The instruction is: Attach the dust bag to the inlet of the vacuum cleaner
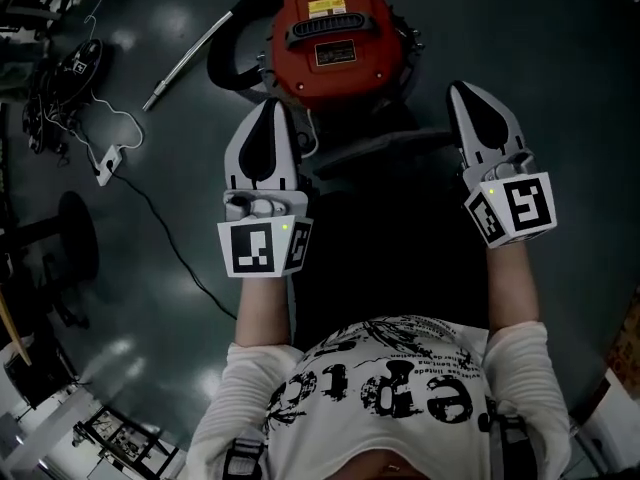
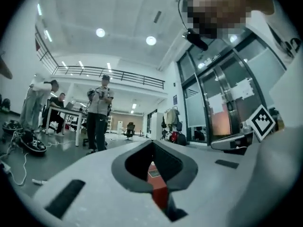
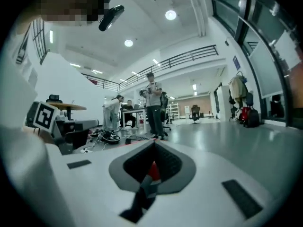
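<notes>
A red vacuum cleaner with a black handle stands on the dark floor just ahead of both grippers. My left gripper is shut with nothing in it, its tip near the vacuum's left side. My right gripper is also shut and empty, off to the vacuum's right. In the left gripper view the jaws meet, with a strip of the red vacuum showing through the gap. The right gripper view shows its jaws closed the same way. A dark mass lies under the grippers; no dust bag can be made out.
A black hose and a metal wand lie left of the vacuum. A white cable and power strip trail across the floor at left, beside a chair base. People stand by desks across the hall.
</notes>
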Tool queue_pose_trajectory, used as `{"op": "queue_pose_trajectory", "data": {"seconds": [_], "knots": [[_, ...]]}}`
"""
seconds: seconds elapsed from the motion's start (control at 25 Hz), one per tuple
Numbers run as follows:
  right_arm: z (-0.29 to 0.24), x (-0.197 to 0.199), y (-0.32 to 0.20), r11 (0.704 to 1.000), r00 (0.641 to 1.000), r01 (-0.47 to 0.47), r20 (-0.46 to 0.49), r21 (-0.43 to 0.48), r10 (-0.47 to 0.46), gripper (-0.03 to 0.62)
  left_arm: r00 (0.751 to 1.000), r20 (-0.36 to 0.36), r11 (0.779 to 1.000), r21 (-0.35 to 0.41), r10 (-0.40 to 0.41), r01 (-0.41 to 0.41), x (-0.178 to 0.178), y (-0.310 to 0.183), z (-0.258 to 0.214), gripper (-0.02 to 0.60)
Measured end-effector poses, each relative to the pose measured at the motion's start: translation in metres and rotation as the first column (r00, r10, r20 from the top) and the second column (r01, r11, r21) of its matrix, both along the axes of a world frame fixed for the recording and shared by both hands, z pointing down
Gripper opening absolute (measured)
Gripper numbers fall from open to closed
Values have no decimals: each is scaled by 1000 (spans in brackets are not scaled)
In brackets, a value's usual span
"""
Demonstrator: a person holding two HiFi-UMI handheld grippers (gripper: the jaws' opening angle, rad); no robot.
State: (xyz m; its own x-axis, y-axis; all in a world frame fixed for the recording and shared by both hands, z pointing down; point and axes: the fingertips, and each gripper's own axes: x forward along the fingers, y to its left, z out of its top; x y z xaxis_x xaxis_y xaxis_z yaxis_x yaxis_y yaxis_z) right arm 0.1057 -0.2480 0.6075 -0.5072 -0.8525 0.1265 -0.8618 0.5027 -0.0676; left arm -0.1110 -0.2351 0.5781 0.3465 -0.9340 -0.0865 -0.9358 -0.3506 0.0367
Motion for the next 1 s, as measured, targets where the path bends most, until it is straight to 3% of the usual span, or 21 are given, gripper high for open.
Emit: {"op": "queue_pose_trajectory", "data": {"seconds": [0.12, 0.36, 0.52, 0.64, 0.88, 1.0], "knots": [[-10, -5, 2, 999, 1000, -13, -19, 42, 14, 3, 999, 26, 999, 1, -34, 34, 2, 1, -5, 3], [-77, -12, -1, 1000, 997, -10, -74, 27, 12, 2, 992, 112, 991, -114, -64, 77, 5, -15, -64, 4], [-163, -2, 2, 997, 989, -64, -133, 37, 69, 2, 996, 56, 968, -243, 70, -55, 22, 0, -144, 5], [-245, 3, 16, 996, 989, -72, -130, 47, 78, 2, 996, -42, 965, -246, 84, -92, 24, 20, -221, 3], [-396, 8, 61, 997, 987, -54, -151, 62, 63, 2, 997, 61, 984, -178, 41, -30, 36, 61, -382, 4], [-459, 6, 91, 998, 985, -30, -170, 58, 40, 2, 996, 60, 982, -183, 62, -50, 45, 87, -447, 3]]}}
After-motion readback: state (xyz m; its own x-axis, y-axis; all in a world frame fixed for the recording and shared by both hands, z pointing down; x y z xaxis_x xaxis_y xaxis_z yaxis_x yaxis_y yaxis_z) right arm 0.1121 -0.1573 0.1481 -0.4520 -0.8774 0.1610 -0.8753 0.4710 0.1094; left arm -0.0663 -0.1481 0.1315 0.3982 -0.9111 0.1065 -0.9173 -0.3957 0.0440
